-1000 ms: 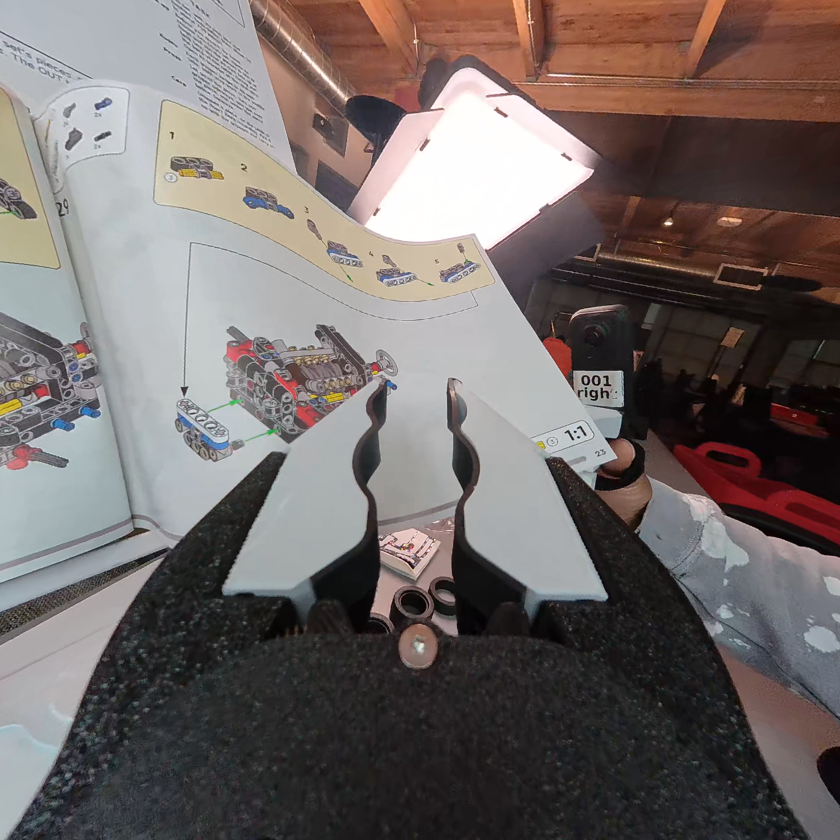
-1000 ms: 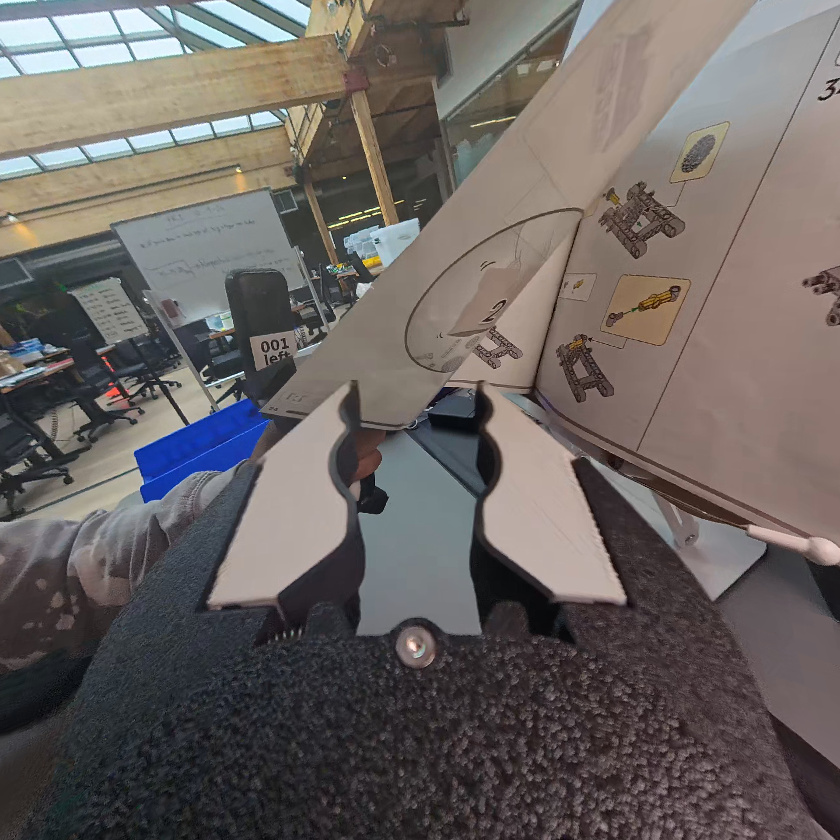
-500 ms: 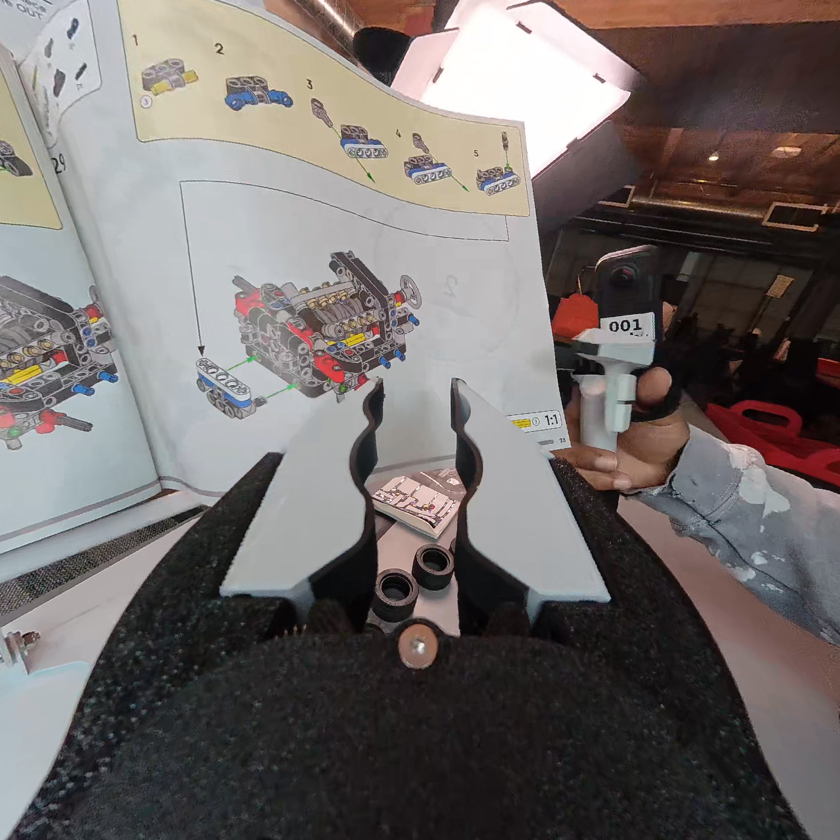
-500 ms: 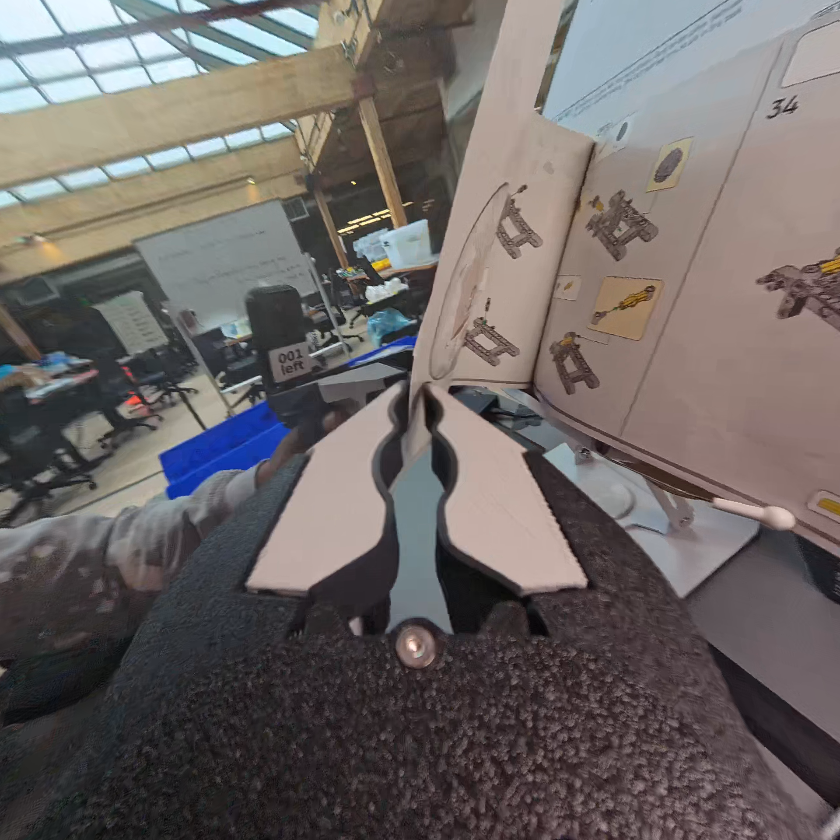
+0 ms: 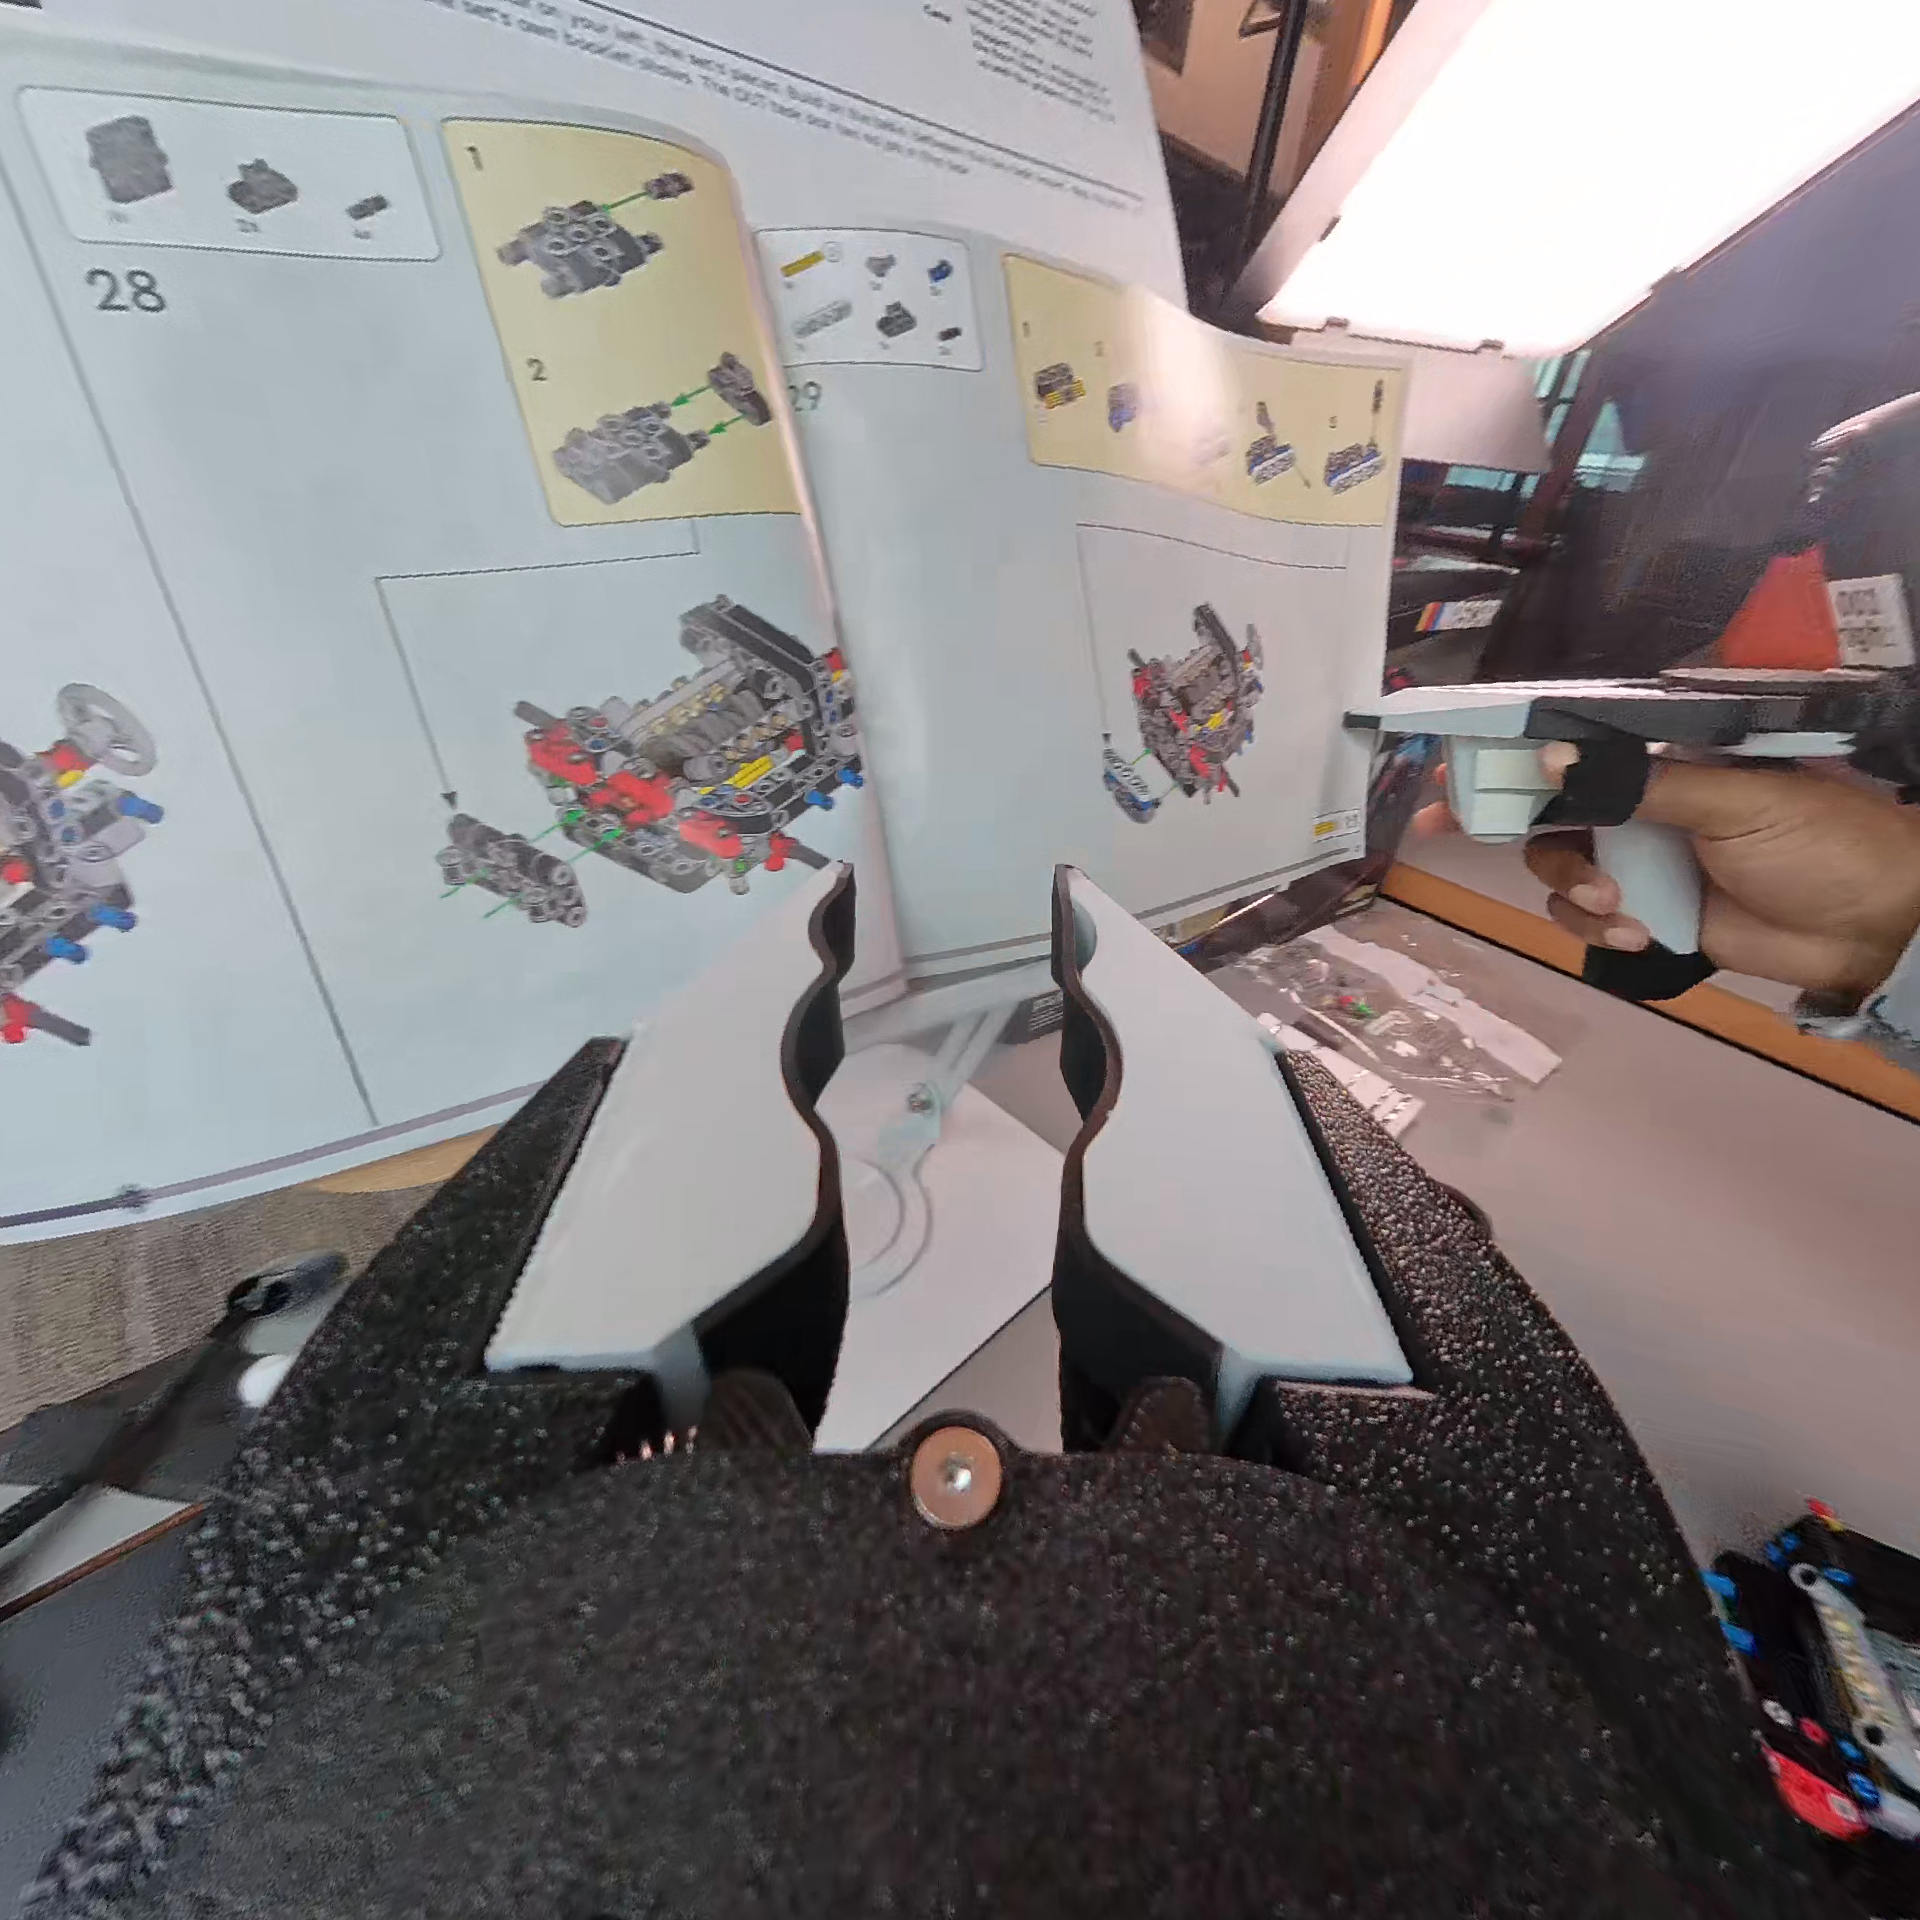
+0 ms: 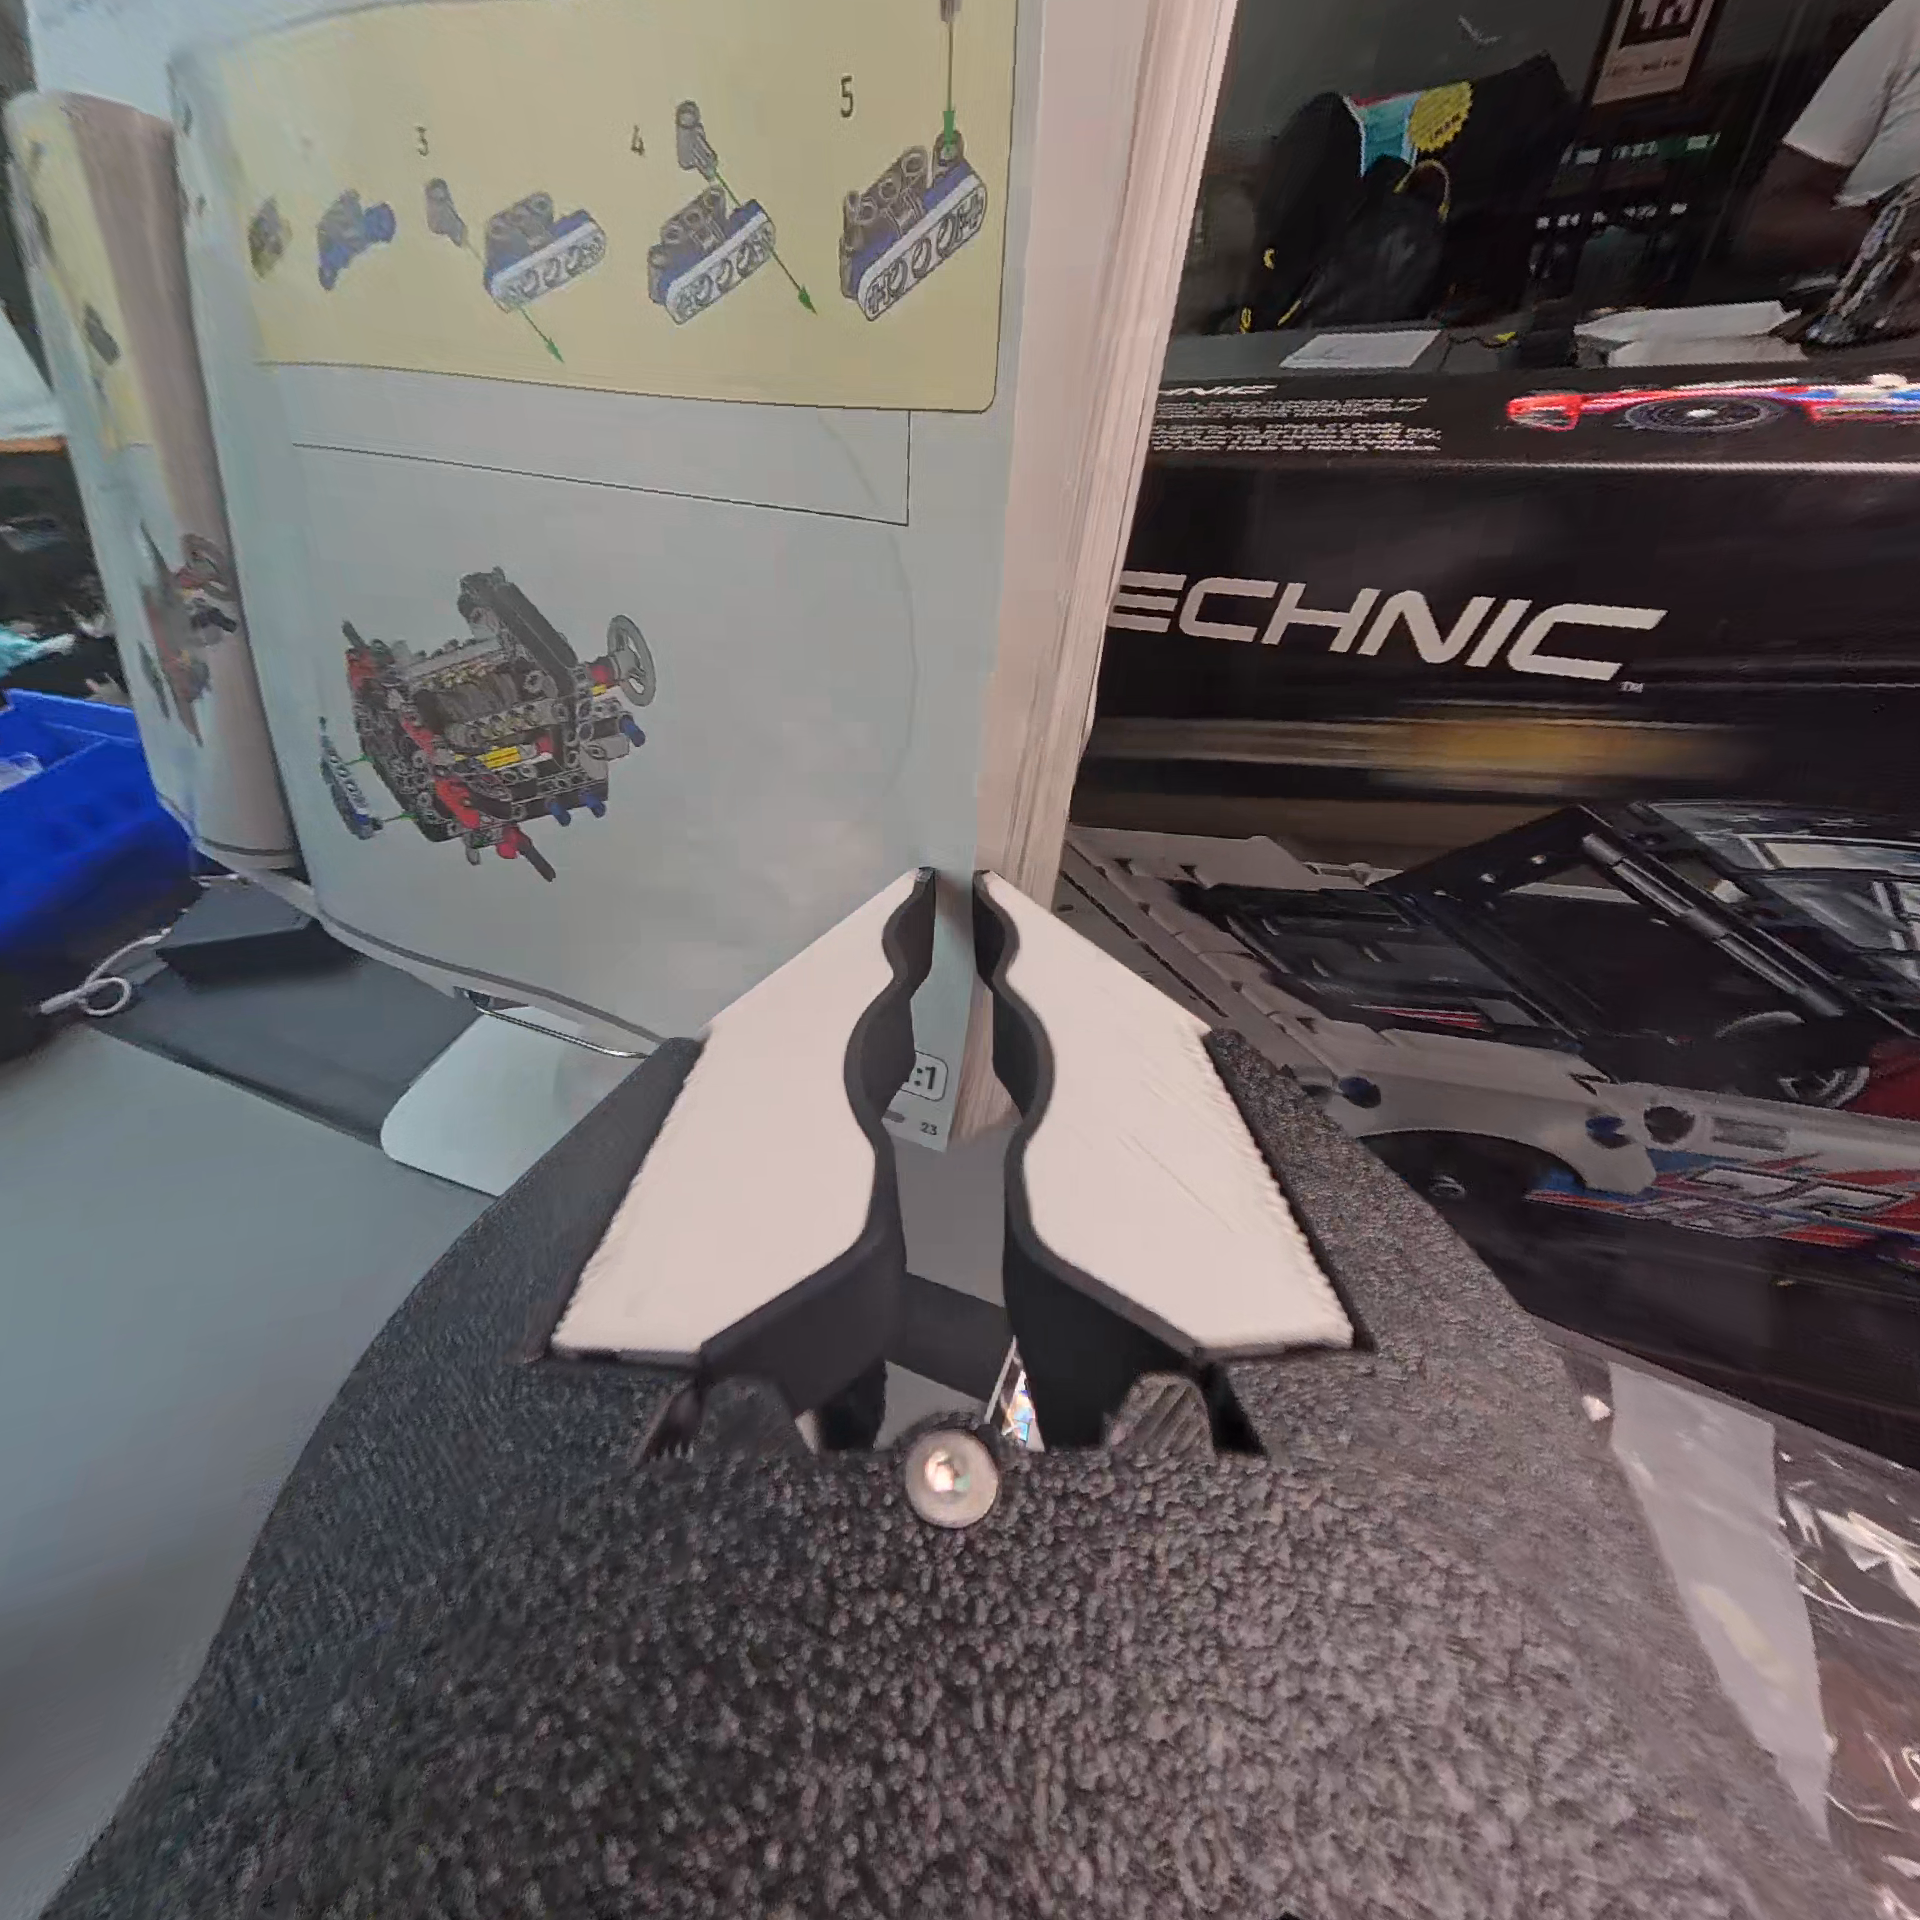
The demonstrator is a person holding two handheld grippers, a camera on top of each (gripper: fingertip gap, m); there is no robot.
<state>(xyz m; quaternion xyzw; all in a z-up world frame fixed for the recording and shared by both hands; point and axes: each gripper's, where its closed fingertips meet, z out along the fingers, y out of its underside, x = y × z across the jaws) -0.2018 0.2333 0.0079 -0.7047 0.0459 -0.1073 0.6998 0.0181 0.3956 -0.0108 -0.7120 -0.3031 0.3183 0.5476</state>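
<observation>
Grey table (image 5: 1662, 1195), propped instruction booklet (image 5: 416, 623), right gripper (image 6: 951, 881) pinching its page edge, left gripper (image 5: 951, 883) open, empty, just before it.

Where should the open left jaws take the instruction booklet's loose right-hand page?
Probably at the bare lower margin of the right-hand page, coming in edge-on from below. That page stands nearly upright and bows forward off the instruction booklet, so its bottom edge is free. The right gripper already pinches its outer lower corner; keep the left gripper nearer the spine.
</observation>
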